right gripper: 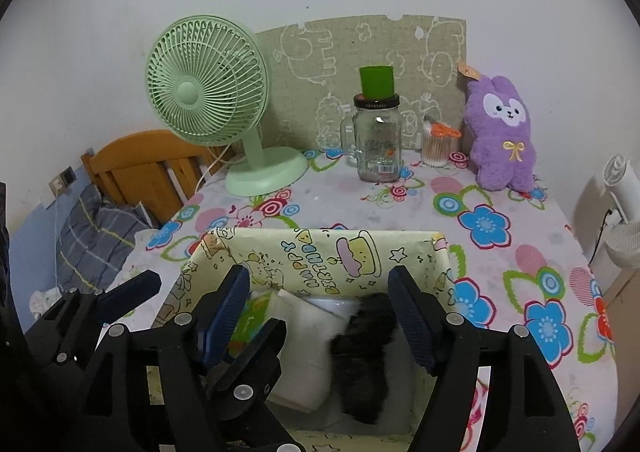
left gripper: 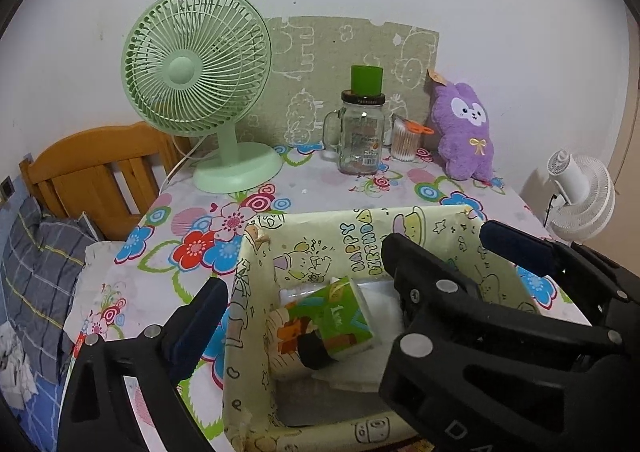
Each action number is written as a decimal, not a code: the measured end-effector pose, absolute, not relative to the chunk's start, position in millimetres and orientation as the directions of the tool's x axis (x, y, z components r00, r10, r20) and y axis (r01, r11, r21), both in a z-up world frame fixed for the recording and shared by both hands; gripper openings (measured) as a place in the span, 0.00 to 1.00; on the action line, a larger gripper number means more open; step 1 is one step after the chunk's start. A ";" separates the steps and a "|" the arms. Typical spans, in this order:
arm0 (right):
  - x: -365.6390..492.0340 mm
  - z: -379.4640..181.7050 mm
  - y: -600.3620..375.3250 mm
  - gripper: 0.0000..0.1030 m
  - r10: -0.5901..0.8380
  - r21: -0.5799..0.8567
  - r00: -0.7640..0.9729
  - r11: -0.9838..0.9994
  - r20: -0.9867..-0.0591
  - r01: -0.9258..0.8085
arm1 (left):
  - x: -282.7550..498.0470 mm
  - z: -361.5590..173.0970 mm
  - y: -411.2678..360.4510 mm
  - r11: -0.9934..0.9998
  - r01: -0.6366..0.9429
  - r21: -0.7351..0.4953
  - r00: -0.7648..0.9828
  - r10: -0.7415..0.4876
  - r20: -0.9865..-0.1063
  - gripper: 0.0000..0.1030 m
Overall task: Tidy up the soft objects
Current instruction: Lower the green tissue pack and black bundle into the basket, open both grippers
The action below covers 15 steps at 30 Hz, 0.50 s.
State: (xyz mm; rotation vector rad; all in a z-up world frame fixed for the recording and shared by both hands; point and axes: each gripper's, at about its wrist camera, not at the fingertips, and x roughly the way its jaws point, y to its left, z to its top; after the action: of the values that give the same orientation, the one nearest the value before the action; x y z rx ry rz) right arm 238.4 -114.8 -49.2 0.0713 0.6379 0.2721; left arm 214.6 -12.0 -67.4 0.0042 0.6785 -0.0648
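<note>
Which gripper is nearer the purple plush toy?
Right. The right gripper hovers over the box, on the purple plush toy's side; the left gripper sits further left.

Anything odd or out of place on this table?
One oddity: a green cup sits upside down on the glass jar. The purple plush is outside the box by the wall.

Even, soft indoor light, moderately bright; faint shadows only. Small glare spot on glass jar (left gripper: 362, 140). Strong fisheye bending at edges, dark vignette in corners. Black furry item (right gripper: 362, 356) motion-blurred in right wrist view; far objects sharp.
</note>
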 end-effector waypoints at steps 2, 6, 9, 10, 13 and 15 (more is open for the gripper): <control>234.1 -45.8 -115.2 0.75 0.266 0.142 0.775 0.964 -0.574 -0.226 | 210.5 -64.6 -12.4 0.998 0.067 -0.021 0.778 -0.065 -0.624 0.95; 224.5 -38.5 -118.4 0.84 0.251 0.132 0.790 0.968 -0.559 -0.213 | 200.5 -56.6 -15.7 0.997 0.076 -0.014 0.791 -0.069 -0.607 0.95; 217.0 -33.1 -121.1 0.86 0.242 0.132 0.797 0.970 -0.554 -0.204 | 193.6 -51.7 -17.4 0.997 0.079 -0.010 0.799 -0.070 -0.597 0.95; 213.9 -31.6 -121.6 0.87 0.239 0.129 0.800 0.971 -0.550 -0.201 | 191.0 -50.1 -18.0 0.997 0.081 -0.011 0.802 -0.071 -0.593 0.95; 203.7 -25.8 -123.9 0.87 0.221 0.115 0.816 0.975 -0.535 -0.189 | 183.1 -45.0 -20.1 0.996 0.083 -0.011 0.811 -0.074 -0.581 0.95; 197.5 -22.3 -125.4 0.89 0.217 0.113 0.821 0.976 -0.528 -0.185 | 177.5 -42.0 -21.6 0.996 0.089 -0.012 0.816 -0.080 -0.572 0.95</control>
State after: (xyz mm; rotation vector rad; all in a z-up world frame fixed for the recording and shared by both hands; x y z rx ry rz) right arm 197.5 -125.4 -22.3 0.0577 0.5681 0.2140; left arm 177.5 -21.6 -42.0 0.0154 0.6092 -0.0900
